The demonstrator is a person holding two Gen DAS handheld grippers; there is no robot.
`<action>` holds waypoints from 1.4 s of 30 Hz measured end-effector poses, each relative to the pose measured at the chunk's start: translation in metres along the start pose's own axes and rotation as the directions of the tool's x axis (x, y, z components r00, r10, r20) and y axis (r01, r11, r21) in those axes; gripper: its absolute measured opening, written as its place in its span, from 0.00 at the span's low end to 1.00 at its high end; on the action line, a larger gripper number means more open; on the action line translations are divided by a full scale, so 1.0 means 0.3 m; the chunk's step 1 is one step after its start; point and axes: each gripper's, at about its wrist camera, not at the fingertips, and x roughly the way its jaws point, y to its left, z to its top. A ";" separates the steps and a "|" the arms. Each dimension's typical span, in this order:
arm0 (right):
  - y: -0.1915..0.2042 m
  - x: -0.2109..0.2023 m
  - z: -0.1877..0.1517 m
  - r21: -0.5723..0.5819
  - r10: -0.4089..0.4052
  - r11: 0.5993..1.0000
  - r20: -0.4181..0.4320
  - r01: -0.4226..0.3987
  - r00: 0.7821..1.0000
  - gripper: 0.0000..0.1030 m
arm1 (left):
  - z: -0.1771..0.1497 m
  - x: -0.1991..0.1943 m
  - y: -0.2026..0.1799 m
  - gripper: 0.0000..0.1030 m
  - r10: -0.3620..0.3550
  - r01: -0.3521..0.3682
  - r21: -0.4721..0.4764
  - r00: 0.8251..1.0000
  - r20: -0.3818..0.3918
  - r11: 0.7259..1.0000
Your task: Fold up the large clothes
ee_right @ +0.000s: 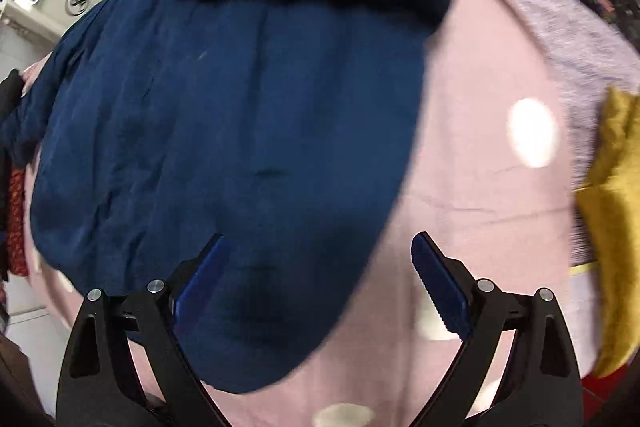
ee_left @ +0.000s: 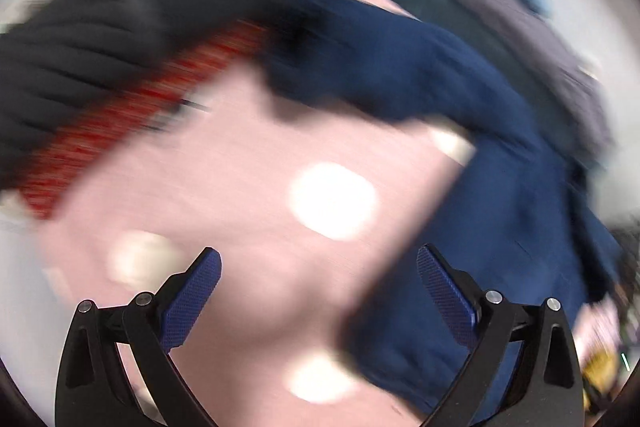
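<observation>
Right wrist view showed my right gripper (ee_right: 318,281) released, jaws wide above the near hem of the dark navy blue fabric garment (ee_right: 224,131), spread on the pink polka-dot sheet (ee_right: 480,195). My left gripper (ee_left: 318,293) hung released too. Judging so, folding had hardly started; next I needed hem corners. No containers showed.

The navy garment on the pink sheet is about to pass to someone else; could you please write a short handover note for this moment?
Left gripper: open, nothing between its jaws, over the pink dotted sheet.
Right gripper: open, empty, above the lower edge of the navy garment.
Things: the navy garment lies spread on the sheet; a black garment and a red patterned piece lie at one side, a mustard cloth at the other.
Done: garment laid out; folds made so far cannot be told.
Left: grasp an edge and fold.
</observation>
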 end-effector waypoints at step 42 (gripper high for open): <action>-0.312 0.027 -0.699 -0.056 0.133 0.986 -0.281 -0.154 0.950 0.16 | -0.805 0.125 -0.110 0.47 0.044 0.075 0.228 0.877 -0.479 0.971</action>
